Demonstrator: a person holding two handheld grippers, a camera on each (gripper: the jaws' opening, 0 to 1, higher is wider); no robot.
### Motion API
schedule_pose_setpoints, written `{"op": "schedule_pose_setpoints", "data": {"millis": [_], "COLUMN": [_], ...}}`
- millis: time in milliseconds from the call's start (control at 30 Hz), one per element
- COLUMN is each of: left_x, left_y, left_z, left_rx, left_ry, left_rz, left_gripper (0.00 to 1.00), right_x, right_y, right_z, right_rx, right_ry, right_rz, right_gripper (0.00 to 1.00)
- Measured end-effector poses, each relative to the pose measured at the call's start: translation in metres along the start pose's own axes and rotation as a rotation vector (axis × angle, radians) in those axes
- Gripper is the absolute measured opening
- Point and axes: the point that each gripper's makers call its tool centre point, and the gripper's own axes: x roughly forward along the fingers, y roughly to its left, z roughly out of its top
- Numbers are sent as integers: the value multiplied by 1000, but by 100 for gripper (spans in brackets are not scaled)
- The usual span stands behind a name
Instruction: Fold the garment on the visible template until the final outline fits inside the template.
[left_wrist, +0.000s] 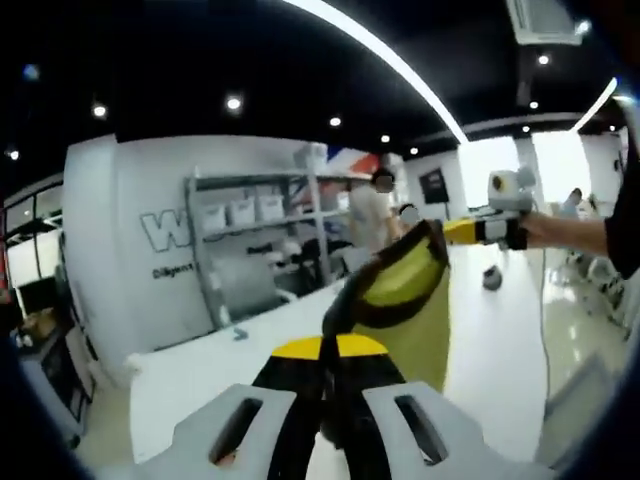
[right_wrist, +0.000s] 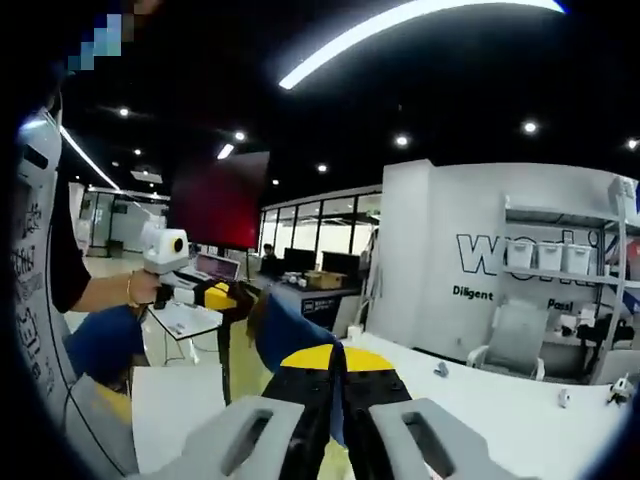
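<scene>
Black ceiling (left_wrist: 250, 50) with strip lights (right_wrist: 400, 25), white lettered wall (right_wrist: 480, 250), metal shelving (left_wrist: 255, 240) behind the white worktop (left_wrist: 230, 360), glossy floor (left_wrist: 575, 330)

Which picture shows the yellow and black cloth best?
The left gripper view. There the yellow and black fabric garment hangs lifted between both grippers, its broad yellow face showing. The right gripper view shows the garment as a dark blue fold pinched in that view's own jaws, with some yellow beneath.

Both views raised, level, facing across white table (left_wrist: 500, 330); shared shelving (right_wrist: 560, 270).

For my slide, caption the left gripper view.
Left claw shut on yellow-green garment, lifted above a white table; right claw grips its far edge.
</scene>
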Motion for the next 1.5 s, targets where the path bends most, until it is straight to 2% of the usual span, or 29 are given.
{"op": "schedule_pose_setpoints", "data": {"millis": [133, 267, 533, 667, 767, 1000, 1067, 1133, 1267, 1300, 1333, 1433, 1467, 1500], "left_x": [-30, -50, -83, -99, -107, -121, -125, -131, -136, -125, -130, -119, -125, -117], "left_y": [-8, -12, -28, -38, -43, -53, -58, -66, -77, -70, -78, -71, -73, -62], "left_z": [37, 50, 62, 62, 63, 67, 66, 65, 45, 29, 17, 13, 11, 5], "left_rx": [47, 71, 81, 71, 72, 59, 54, 54, 20, 5, -13, -10, -17, -21], "left_ry": [-53, -69, -106, -109, -108, -112, -107, -96, -62, -32, 4, 1, 2, 14], "left_rz": [10, 17, 34, 31, 29, 21, 4, -3, -4, 10, -4, -2, -3, 15], "left_gripper": [0, 0, 0, 0, 0, 0, 0, 0, 0, 0, 0, 0, 0, 0], "right_x": [-20, -30, -51, -64, -73, -84, -91, -96, -99, -97, -93, -90, -85, -81], "right_y": [18, 27, 46, 60, 72, 81, 89, 91, 98, 98, 99, 99, 98, 96], "right_z": [27, 39, 58, 62, 62, 61, 57, 52, 38, 28, 16, 12, 7, 4], "right_rx": [-14, -29, -38, -47, -50, -48, -74, -138, -79, -63, -46, -39, -28, -20], "right_ry": [-41, -62, -106, -106, -102, -97, -84, -54, -52, -36, -9, 1, 10, 17], "right_rz": [4, -4, -10, -9, -3, -4, -6, -7, -11, -11, -9, -6, -1, 1], "right_gripper": [0, 0, 0, 0, 0, 0, 0, 0, 0, 0, 0, 0, 0, 0]}}
